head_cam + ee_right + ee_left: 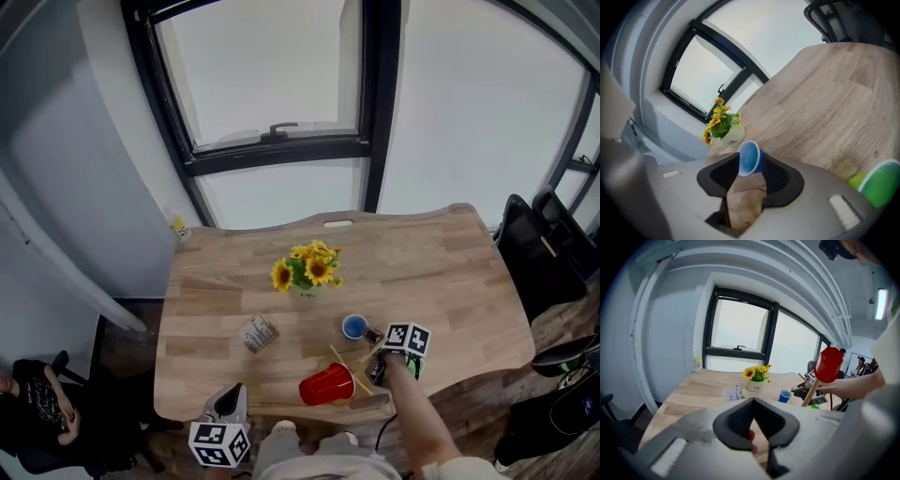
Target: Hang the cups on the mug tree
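On flowerpot [754,386] near blue cup [784,396]: "Life"

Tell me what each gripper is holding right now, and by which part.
Nothing. The right gripper stands open, its jaws flanking the small blue plastic cup without clamping it; the left gripper is shut, empty.

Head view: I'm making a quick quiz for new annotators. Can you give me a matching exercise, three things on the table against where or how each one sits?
Things:
1. red cup
2. blue cup
3. sunflowers

Places or states:
A. upright on the table
B. in a white pot
C. upturned on the mug tree

Pairs: 1-C, 2-A, 3-B
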Demonstrator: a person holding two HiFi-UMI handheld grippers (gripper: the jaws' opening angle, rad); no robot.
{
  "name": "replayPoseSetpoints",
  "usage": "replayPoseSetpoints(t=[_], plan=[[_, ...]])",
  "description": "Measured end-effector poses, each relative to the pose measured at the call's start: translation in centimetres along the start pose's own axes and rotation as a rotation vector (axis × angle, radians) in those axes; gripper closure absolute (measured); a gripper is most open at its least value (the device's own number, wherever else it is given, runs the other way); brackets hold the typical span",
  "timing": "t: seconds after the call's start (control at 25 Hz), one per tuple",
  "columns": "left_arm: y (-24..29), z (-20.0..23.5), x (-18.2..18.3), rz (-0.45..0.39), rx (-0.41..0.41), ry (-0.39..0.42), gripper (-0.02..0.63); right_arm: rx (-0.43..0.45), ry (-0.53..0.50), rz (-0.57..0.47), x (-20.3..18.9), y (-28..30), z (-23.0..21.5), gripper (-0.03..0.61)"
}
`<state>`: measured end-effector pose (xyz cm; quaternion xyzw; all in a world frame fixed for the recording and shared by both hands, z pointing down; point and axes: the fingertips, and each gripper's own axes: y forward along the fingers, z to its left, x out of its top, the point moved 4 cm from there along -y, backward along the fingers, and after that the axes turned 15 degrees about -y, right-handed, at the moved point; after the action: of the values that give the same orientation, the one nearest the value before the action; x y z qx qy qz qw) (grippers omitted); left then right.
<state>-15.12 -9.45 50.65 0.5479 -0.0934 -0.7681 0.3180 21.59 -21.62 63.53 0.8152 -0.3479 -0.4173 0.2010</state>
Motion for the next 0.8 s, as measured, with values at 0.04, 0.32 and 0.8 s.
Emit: replayPoseSetpoints(t=[0.04, 0.32, 0.8], plan=[[-0.2, 0.0, 0.1, -0.005, 0.001, 0.0, 0.615, -0.009, 0.002, 0.004, 0.0, 0.2, -0.2, 0.423], [-0.9, 0.3, 0.6, -0.031, 0.012, -0.012, 0.615, -0.03, 0.031, 0.02, -0.5, 1.2, -0.6, 0.429], [-1.2, 0.6, 0.1, -0.024, 0.018, -0.031, 0.615, -0.006, 0.084, 0.052, -1.1, 1.7, -0.7, 0.553]])
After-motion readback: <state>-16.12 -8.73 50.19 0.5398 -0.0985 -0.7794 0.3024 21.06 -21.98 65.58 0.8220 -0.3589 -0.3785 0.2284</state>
